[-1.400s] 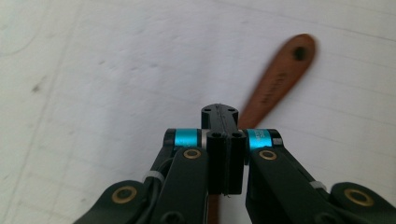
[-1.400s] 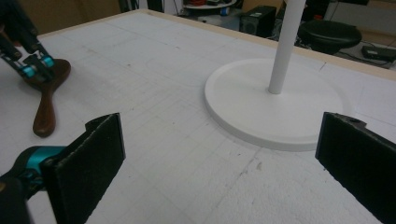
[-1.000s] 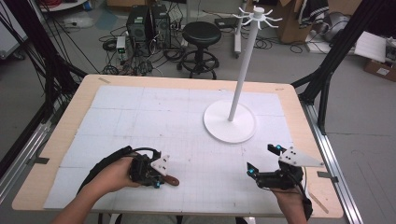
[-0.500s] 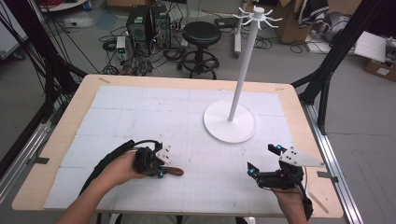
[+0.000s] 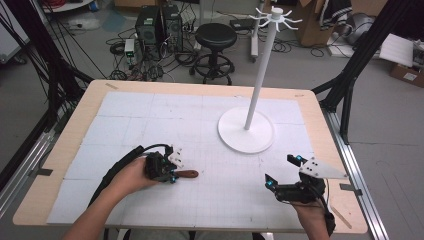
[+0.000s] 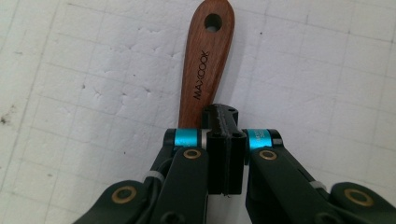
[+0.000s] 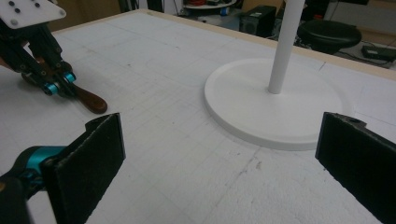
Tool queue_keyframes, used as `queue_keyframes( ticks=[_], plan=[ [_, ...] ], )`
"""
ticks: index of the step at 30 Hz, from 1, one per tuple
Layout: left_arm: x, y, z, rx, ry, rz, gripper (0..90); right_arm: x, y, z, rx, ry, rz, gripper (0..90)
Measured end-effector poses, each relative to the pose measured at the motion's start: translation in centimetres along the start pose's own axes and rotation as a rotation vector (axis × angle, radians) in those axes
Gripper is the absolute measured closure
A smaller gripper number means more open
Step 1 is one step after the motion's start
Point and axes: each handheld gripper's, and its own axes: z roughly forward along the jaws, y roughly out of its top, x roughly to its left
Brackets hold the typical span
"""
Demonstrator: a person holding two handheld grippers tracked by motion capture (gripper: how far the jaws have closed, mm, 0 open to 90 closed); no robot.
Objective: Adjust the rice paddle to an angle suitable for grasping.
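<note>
wooden handle in left tongs, hanger stand ahead

left tongs [image 5: 172, 175] are clamped on a wooden handle [image 5: 187, 174], which lies low over the counter [image 5: 125, 107], long axis running out past the tips toward the right tongs [image 5: 281, 171]; hole end free [image 6: 213, 22]. right tongs gape wide, nothing between them. white stand [image 5: 246, 131] is beyond, nearer the right hand; no obstacle between.

"MAXCOOK" printed on wooden handle [image 6: 206, 65].

White stand [image 5: 246, 131] on table [image 5: 85, 110]; stool [image 5: 215, 36] behind.
</note>
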Motion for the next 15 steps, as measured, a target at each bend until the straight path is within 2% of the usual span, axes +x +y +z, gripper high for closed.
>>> queue_keyframes(
  ticks=[8, 10, 11, 12, 15],
  plan=[
    [0.5, -0.7, -2.2, -0.095, 0.005, -0.037, 88.6, 0.0, 0.0, 0.0, 0.000, 0.000, -0.002, 0.5],
    [0.6, -0.9, -2.6, -0.118, 0.005, -0.055, 81.7, 0.0, 0.0, 0.0, 0.003, 0.002, 0.004, 0.5],
    [0.5, -0.9, -2.7, -0.128, 0.000, -0.081, 77.1, 0.0, 0.0, 0.0, 0.000, 0.001, -0.001, 0.5],
    [0.5, -1.0, -2.9, -0.138, -0.010, -0.081, 76.3, 0.0, 0.0, 0.0, -0.003, 0.002, -0.001, 0.5],
    [0.4, -1.2, -3.3, -0.152, 0.004, -0.080, 64.3, 0.0, 0.0, 0.0, -0.001, 0.002, 0.000, 0.5]
  ],
)
